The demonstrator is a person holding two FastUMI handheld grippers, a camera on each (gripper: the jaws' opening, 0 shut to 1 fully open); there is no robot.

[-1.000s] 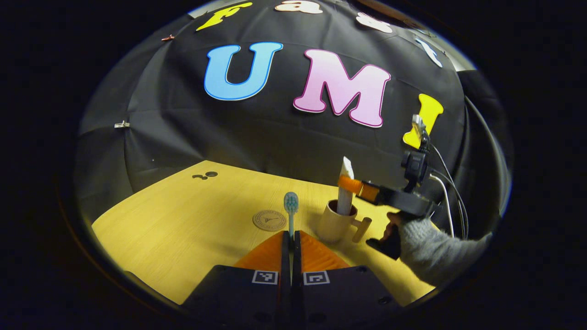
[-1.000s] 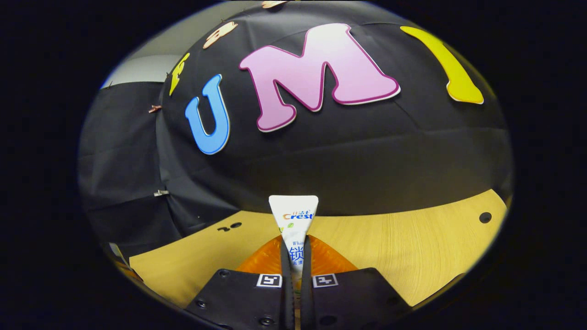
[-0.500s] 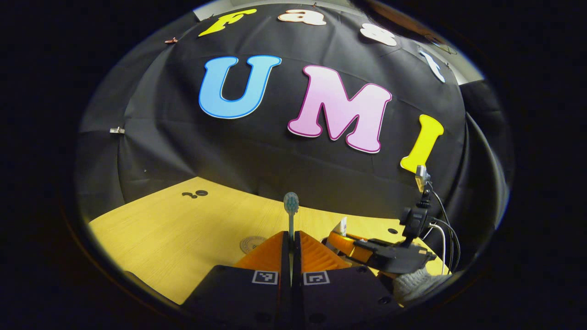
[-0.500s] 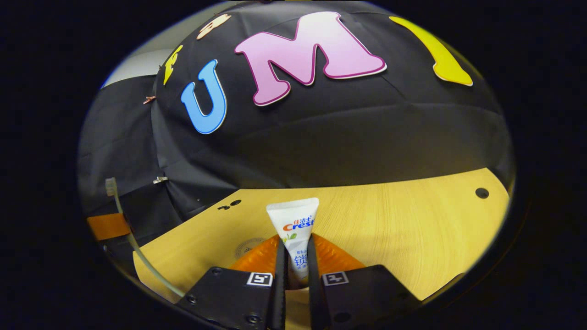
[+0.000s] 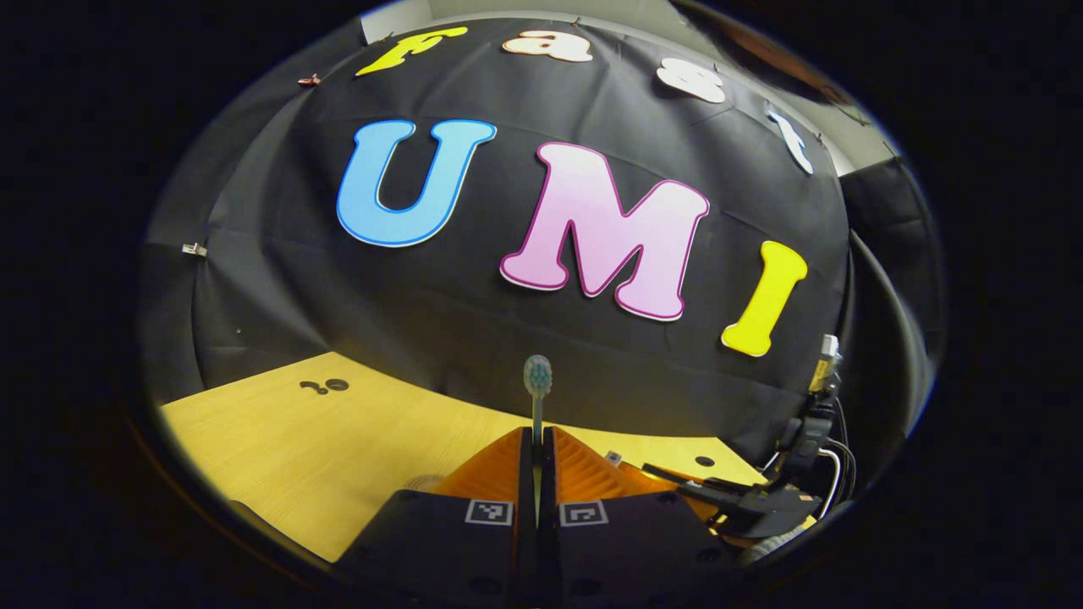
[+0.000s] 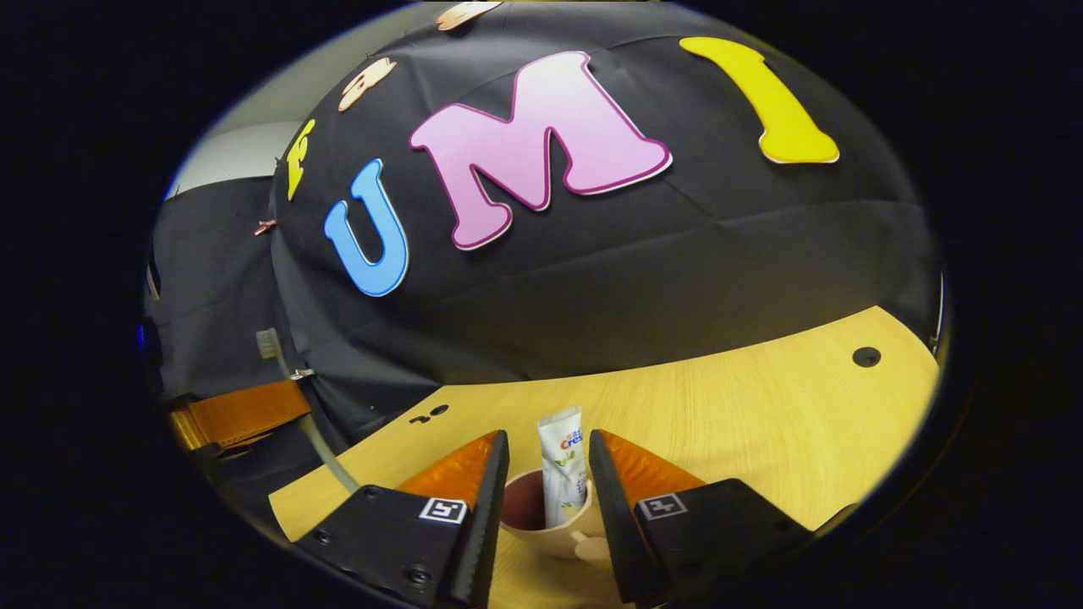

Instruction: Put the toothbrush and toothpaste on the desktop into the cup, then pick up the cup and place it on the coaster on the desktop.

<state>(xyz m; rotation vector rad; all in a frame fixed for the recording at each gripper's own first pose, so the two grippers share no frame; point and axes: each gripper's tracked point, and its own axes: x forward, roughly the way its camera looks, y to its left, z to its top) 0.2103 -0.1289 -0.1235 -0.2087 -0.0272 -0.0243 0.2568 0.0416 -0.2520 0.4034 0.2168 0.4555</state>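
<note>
The toothpaste [image 6: 563, 465] is a white tube with coloured print, standing upright in the cup [image 6: 541, 516] with its flat crimped end up. The cup is a pale tan mug with a dark reddish inside and a stubby handle [image 6: 592, 548] on the near side; it stands on the wooden surface [image 6: 761, 423]. The toothbrush [image 5: 536, 397] has a thin pale stem and a small head of bluish-white bristles, pointing straight up.

Counted: one toothpaste tube, one cup, one toothbrush, two sets of tongs.

In the right gripper view the right tongs [image 6: 548, 499] are released, their fingers spread apart on either side of the cup's rim, and the toothpaste stands in the gap between them, touching neither. In the same view, to the left of the cup, the left tongs' finger shows with the toothbrush [image 6: 288, 389] rising from it, bristles up, well apart from the cup.

In the left gripper view the left tongs [image 5: 537, 461] are clenched on the toothbrush stem, with the head standing clear above the fingertips. To the right of the toothbrush, low over the surface, the right tongs [image 5: 677, 478] show with cables [image 5: 833, 474] trailing behind.

A round dark hole [image 6: 865, 356] sits in the surface, far to the right of the cup.
</note>
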